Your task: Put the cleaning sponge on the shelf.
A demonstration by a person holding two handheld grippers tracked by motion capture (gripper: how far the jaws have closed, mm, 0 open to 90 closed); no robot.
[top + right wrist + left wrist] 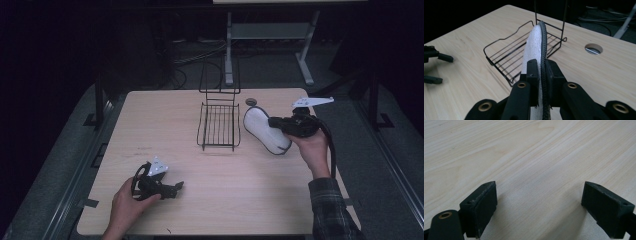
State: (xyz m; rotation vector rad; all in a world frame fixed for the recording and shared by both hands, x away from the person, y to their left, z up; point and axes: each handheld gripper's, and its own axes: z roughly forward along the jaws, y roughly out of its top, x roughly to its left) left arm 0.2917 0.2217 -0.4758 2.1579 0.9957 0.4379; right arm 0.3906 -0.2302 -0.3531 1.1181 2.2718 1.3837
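- Insole (264,130), white with a dark rim, is pinched on edge in your right tongs (541,75), just right of the wire rack (219,125) and lifted off the worktop (165,120).
- Looks light and floppy, I'd say; holding near the rim, where it seems stiffest, should stop it drooping.
- Your left tongs (539,207) are spread wide and empty, low over bare wood at the near left.
- Foam likely compresses, so squeeze gently.

Overhead view faces forward; gripper views sit low, perhaps sharing the table (220,180).
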